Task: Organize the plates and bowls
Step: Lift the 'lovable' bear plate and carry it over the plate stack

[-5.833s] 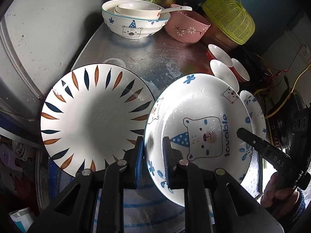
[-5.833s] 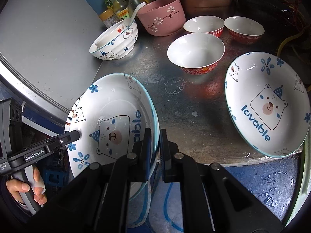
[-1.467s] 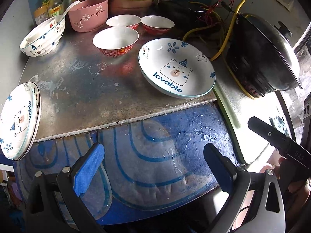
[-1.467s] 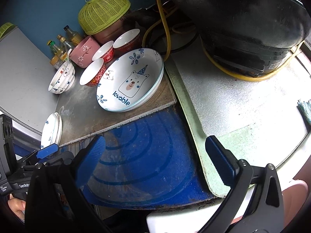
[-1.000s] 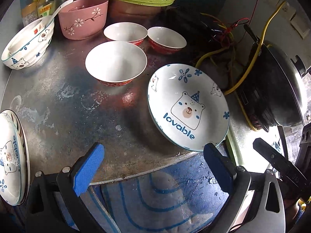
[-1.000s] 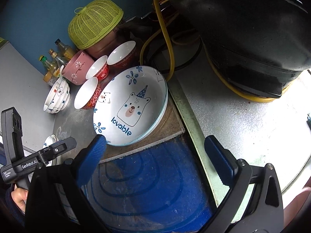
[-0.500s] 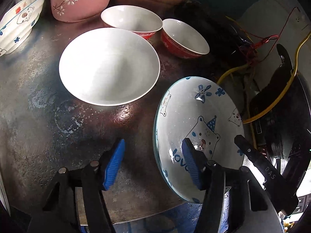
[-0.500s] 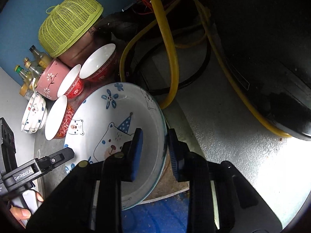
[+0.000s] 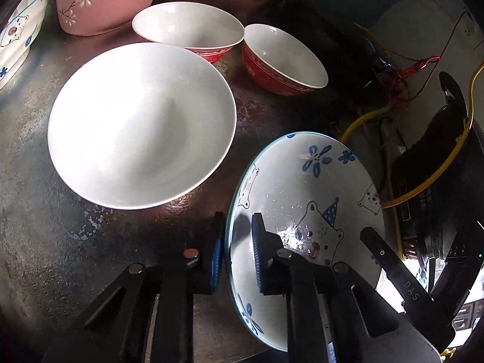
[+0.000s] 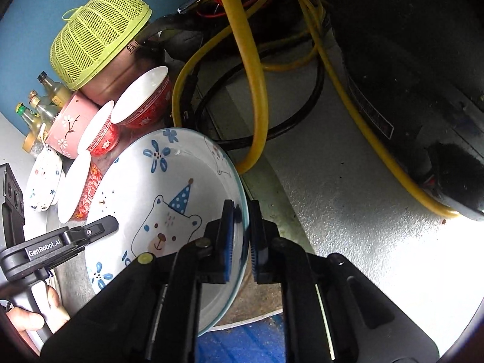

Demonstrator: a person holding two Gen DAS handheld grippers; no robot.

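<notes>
Left wrist: bear plate (image 9: 305, 181) (empty) beside white bowl (image 9: 142, 124).

Bear plate (image 9: 305, 181) lies right of the large bowl (image 9: 142, 124), two small bowls (image 9: 187, 30) behind them

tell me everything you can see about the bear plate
The white glazed deep plate with a blue rim carries a party-hatted cartoon bear, blue flowers and small bear faces. It looks wet and tilted at the metal counter's edge. The left gripper and right gripper clamp opposite rims, jaws having just closed.
</notes>
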